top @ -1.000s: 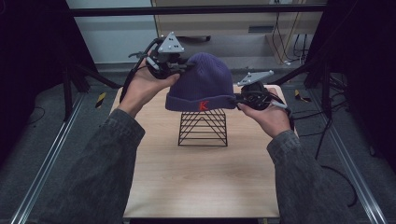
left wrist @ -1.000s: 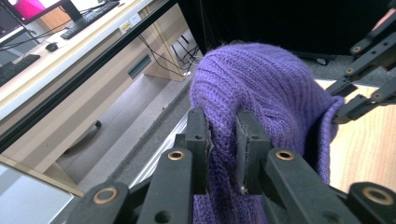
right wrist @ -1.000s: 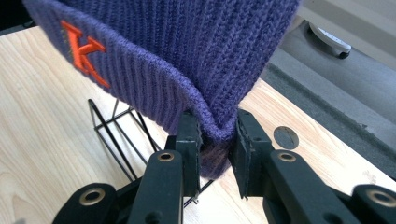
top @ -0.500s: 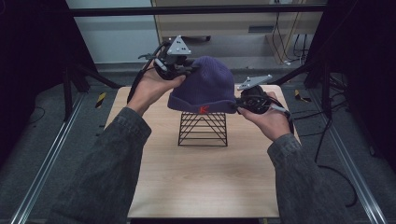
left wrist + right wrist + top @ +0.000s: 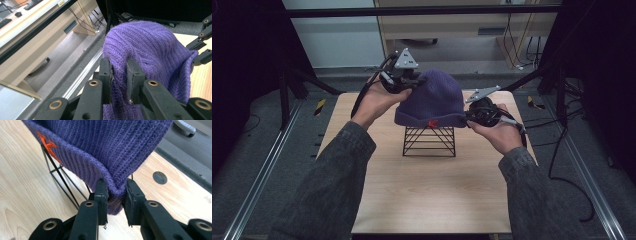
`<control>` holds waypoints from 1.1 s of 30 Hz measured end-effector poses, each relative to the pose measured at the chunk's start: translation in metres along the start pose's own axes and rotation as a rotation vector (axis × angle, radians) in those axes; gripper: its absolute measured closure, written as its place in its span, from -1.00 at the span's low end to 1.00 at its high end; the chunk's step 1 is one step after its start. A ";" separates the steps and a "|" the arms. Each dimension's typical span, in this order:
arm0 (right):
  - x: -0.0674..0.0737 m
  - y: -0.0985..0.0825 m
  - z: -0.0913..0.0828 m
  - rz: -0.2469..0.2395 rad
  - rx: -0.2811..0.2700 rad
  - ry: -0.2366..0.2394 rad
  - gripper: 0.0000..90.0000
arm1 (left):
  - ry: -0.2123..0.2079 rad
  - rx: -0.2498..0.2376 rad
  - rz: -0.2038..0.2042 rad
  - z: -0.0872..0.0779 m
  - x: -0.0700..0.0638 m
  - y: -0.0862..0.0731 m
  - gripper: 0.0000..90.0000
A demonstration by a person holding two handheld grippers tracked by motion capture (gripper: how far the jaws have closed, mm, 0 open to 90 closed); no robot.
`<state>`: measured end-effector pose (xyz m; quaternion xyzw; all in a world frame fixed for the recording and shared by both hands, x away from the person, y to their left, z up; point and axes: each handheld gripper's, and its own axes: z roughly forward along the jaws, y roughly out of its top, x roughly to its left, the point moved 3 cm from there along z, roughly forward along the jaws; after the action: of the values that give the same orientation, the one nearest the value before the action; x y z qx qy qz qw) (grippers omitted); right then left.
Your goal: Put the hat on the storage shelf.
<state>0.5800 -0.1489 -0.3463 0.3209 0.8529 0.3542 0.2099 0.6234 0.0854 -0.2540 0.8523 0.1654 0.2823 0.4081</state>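
A purple knit beanie (image 5: 432, 100) with an orange mark on its cuff sits over the top of a black wire stand (image 5: 429, 142) in the middle of the table. My left gripper (image 5: 412, 82) is shut on a fold of the beanie (image 5: 150, 47) at its upper left side. My right gripper (image 5: 469, 116) is shut on the beanie's cuff (image 5: 110, 152) at its right edge. In the right gripper view the wire stand (image 5: 62, 182) shows under the cuff. The other gripper's jaws appear at the right edge of the left gripper view.
The light wooden table (image 5: 432, 200) has free surface in front of the stand. A round hole (image 5: 160, 177) is in the tabletop near the right gripper. Metal rails (image 5: 262, 170) run along both sides of the table, and a cabinet (image 5: 452, 25) stands behind.
The left hand has come down with the beanie's top, and the beanie has sunk lower onto the wire stand. The right hand has stayed about where it was.
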 end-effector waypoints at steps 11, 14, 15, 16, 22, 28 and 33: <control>0.009 -0.007 0.010 -0.007 0.022 0.018 0.65 | -0.001 0.006 -0.009 0.002 -0.002 -0.012 0.70; 0.009 -0.008 0.011 -0.007 0.026 0.016 0.64 | -0.002 0.010 -0.009 0.004 -0.003 -0.015 0.70; 0.010 -0.009 0.012 -0.008 0.033 0.011 0.64 | -0.003 0.003 -0.020 0.005 -0.004 -0.016 0.70; 0.011 -0.010 0.013 -0.012 0.037 0.013 0.64 | -0.004 0.009 -0.019 0.005 -0.004 -0.018 0.70; 0.013 -0.012 0.019 -0.018 0.049 0.028 0.64 | -0.004 0.010 -0.024 0.004 -0.008 -0.024 0.70; 0.015 -0.018 0.024 -0.008 0.059 0.033 0.64 | -0.017 0.030 -0.027 0.007 -0.010 -0.034 0.70; 0.018 -0.021 0.028 -0.017 0.068 0.034 0.63 | -0.016 0.016 -0.026 0.007 -0.013 -0.037 0.70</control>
<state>0.5752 -0.1342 -0.3832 0.3146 0.8705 0.3288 0.1875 0.6154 0.0970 -0.2919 0.8556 0.1756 0.2688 0.4061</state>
